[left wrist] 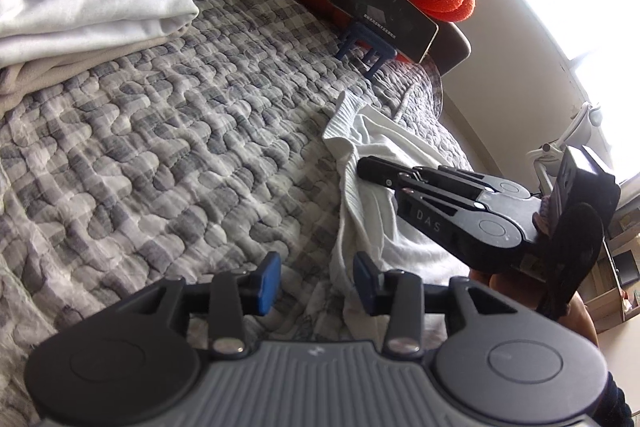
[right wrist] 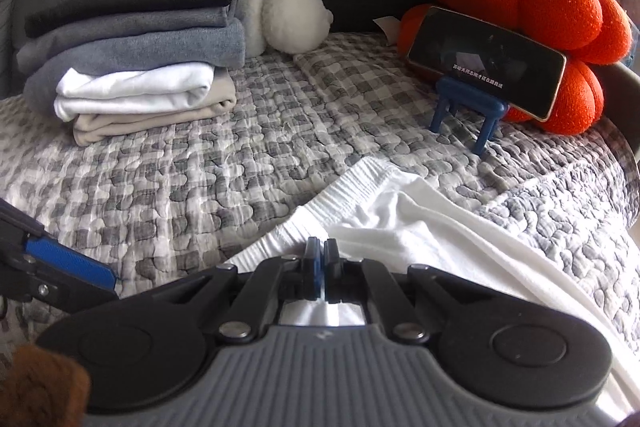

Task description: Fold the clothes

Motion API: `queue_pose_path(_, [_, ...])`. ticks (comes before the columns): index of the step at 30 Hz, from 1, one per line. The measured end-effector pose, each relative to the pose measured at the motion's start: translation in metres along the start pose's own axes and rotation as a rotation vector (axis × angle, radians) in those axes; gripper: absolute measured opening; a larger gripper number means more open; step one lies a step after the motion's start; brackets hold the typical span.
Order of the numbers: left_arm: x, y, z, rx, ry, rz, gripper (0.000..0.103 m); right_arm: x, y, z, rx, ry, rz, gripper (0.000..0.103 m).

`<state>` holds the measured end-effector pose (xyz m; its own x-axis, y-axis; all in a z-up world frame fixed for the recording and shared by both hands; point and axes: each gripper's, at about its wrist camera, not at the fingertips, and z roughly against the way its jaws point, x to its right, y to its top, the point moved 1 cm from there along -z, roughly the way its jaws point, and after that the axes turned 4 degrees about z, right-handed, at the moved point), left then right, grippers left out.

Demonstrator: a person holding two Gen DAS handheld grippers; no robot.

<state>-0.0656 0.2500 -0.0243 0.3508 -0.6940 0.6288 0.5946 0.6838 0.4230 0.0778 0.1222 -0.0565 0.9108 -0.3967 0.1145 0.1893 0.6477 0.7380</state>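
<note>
Pressed together, the right gripper (right wrist: 319, 259) pinches the near edge of the white garment (right wrist: 404, 223) on the checked quilt (right wrist: 192, 179). Left gripper (left wrist: 316, 281) hovers with jaws spread, the garment's edge just right of them.

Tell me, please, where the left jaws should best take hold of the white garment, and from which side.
Probably the ribbed waistband of the white garment, its thickest and firmest edge. The right gripper is shut on that band nearer the person. The open left gripper could come from the bare quilt side and bite farther along it.
</note>
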Motion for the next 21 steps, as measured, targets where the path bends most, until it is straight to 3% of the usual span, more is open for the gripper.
queue_pose_path(3, [0.001,-0.001,0.003,0.012,-0.002,-0.001,0.046,0.004,0.000,0.004,0.005,0.003,-0.031,0.009])
queue_pose_path(10, [0.001,-0.002,0.010,0.016,-0.029,0.020,0.049,0.004,-0.005,0.005,-0.012,0.014,-0.045,0.011])
queue_pose_path(14, [0.006,-0.003,0.013,0.027,-0.046,0.003,0.056,0.007,-0.003,0.014,0.035,0.057,-0.079,0.012])
queue_pose_path(18, [0.012,-0.007,-0.004,-0.004,-0.022,-0.022,0.057,0.004,-0.004,0.007,-0.025,0.009,-0.051,0.012])
queue_pose_path(21, [0.012,-0.012,-0.015,-0.022,0.002,-0.030,0.054,0.009,-0.006,0.010,-0.014,0.008,-0.074,0.012])
